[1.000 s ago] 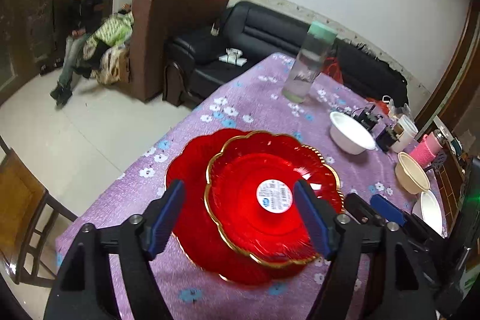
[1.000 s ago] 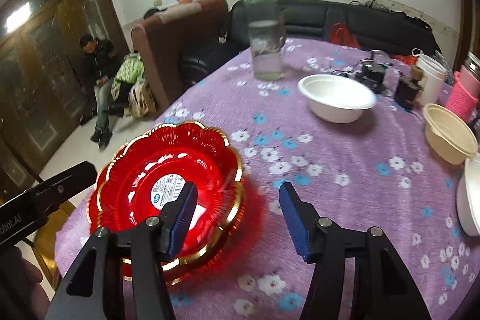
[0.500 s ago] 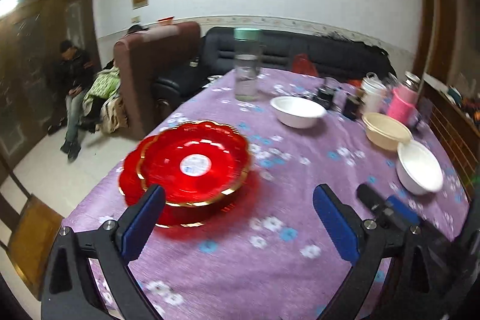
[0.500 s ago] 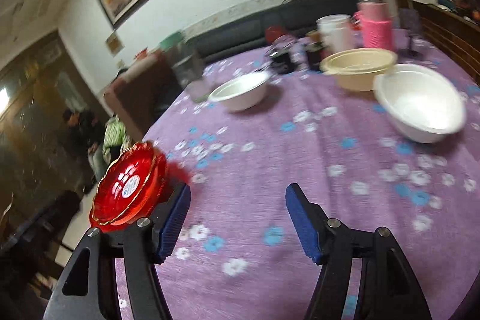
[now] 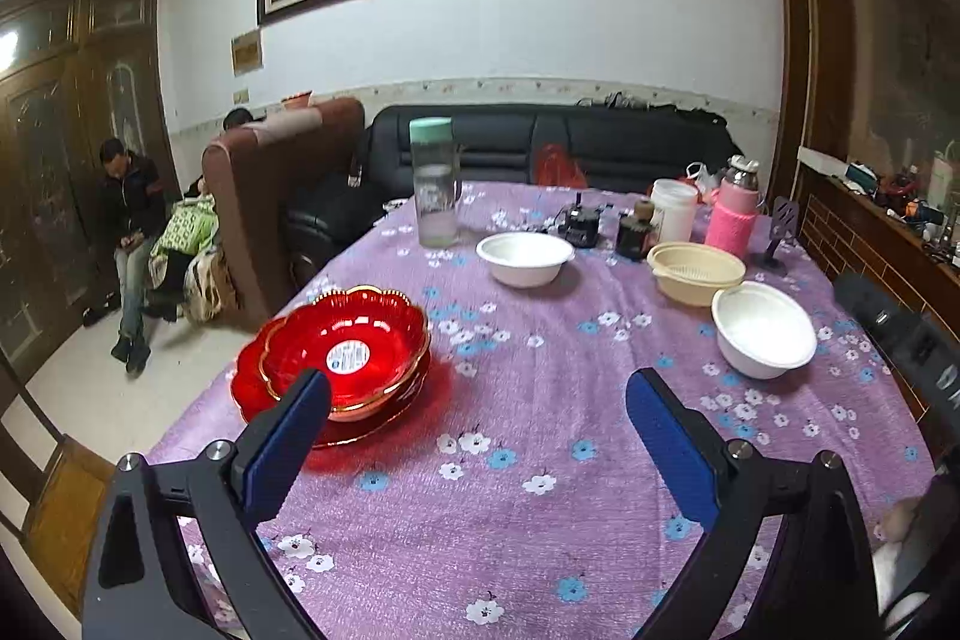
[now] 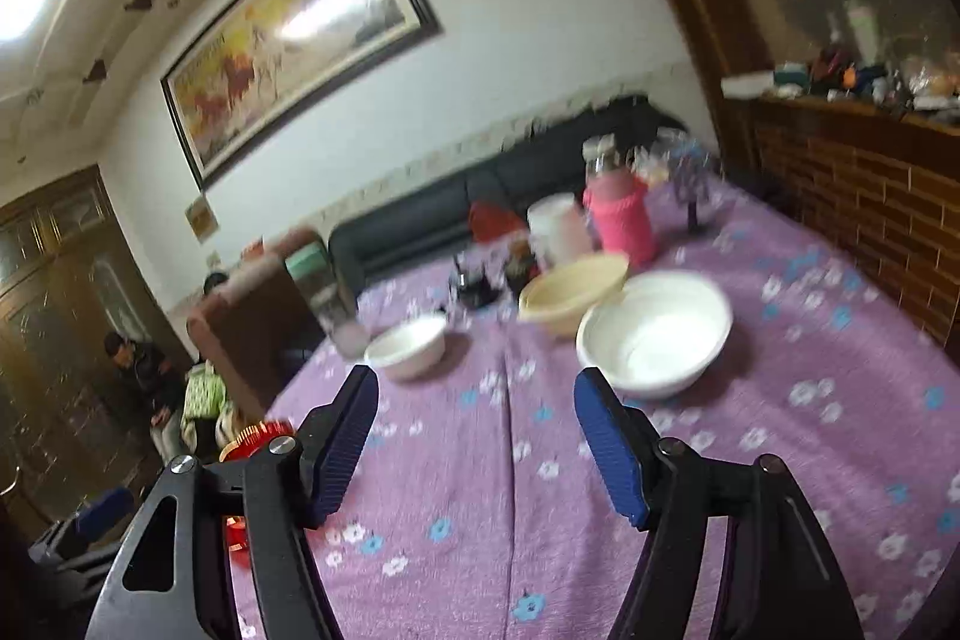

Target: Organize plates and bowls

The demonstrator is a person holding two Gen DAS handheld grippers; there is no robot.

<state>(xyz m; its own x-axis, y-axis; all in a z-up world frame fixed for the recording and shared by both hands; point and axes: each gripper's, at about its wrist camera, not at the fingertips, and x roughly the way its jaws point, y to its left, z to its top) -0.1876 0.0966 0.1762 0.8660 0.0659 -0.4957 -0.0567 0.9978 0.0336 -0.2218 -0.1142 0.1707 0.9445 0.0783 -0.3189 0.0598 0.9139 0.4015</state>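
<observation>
Two red gold-rimmed plates (image 5: 345,352) lie stacked at the table's left edge; only a sliver of the red plates (image 6: 258,439) shows behind my right gripper's left finger. A white bowl (image 5: 524,257) stands mid-table, a second white bowl (image 5: 763,328) at the right, with a cream bowl (image 5: 699,271) behind it. My left gripper (image 5: 477,415) is wide open over bare cloth, right of the plates. My right gripper (image 6: 477,436) is opening with nothing between its fingers, near the closer white bowl (image 6: 654,334); the cream bowl (image 6: 573,292) and the other white bowl (image 6: 408,349) lie beyond.
A tall clear bottle (image 5: 435,184), a pink flask (image 5: 732,214), a white cup (image 5: 673,208) and small dark items crowd the far end of the purple floral table (image 5: 510,520). Sofas and a seated person (image 5: 129,232) are beyond on the left; a wooden chair (image 5: 42,496) stands near left.
Both grippers have drawn back and swung right, away from the red plates. The left jaws widened off the plates, which now lie stacked. The right view now faces the white bowls.
</observation>
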